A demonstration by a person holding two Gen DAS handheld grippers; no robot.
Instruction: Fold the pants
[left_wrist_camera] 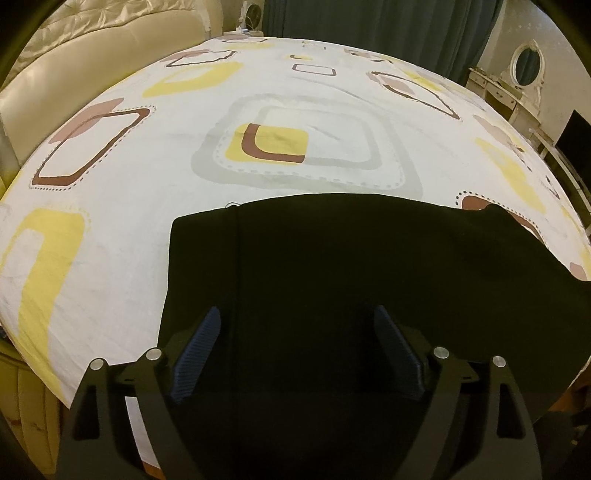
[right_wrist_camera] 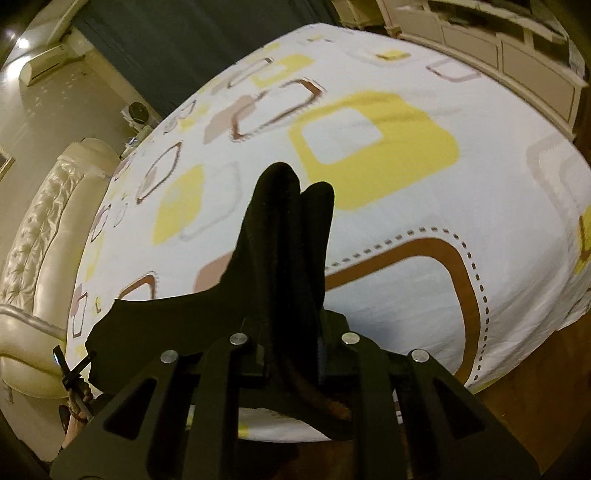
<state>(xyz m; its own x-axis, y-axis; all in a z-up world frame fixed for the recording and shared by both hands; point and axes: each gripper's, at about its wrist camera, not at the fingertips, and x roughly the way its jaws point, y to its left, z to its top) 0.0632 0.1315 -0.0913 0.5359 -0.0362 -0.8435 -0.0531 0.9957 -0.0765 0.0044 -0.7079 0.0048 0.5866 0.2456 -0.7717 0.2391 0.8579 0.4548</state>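
The black pants (left_wrist_camera: 332, 266) lie spread on the patterned bed sheet (left_wrist_camera: 147, 206) near the bed's front edge. My left gripper (left_wrist_camera: 297, 332) is open above the pants, its blue ribbed pads (left_wrist_camera: 199, 354) wide apart with nothing between them. My right gripper (right_wrist_camera: 291, 332) is shut on a bunched fold of the black pants (right_wrist_camera: 291, 229), which sticks up between the fingers; the rest of the cloth trails down to the left over the bed. The left gripper (right_wrist_camera: 72, 369) shows at the lower left edge of the right wrist view.
A cream padded headboard (left_wrist_camera: 66, 74) stands at the left. Dark curtains (left_wrist_camera: 369, 22) hang behind the bed. A white dresser with an oval mirror (left_wrist_camera: 524, 70) stands at the right. White cabinets (right_wrist_camera: 498, 51) run along the bed's far side, with wooden floor (right_wrist_camera: 535, 369) below.
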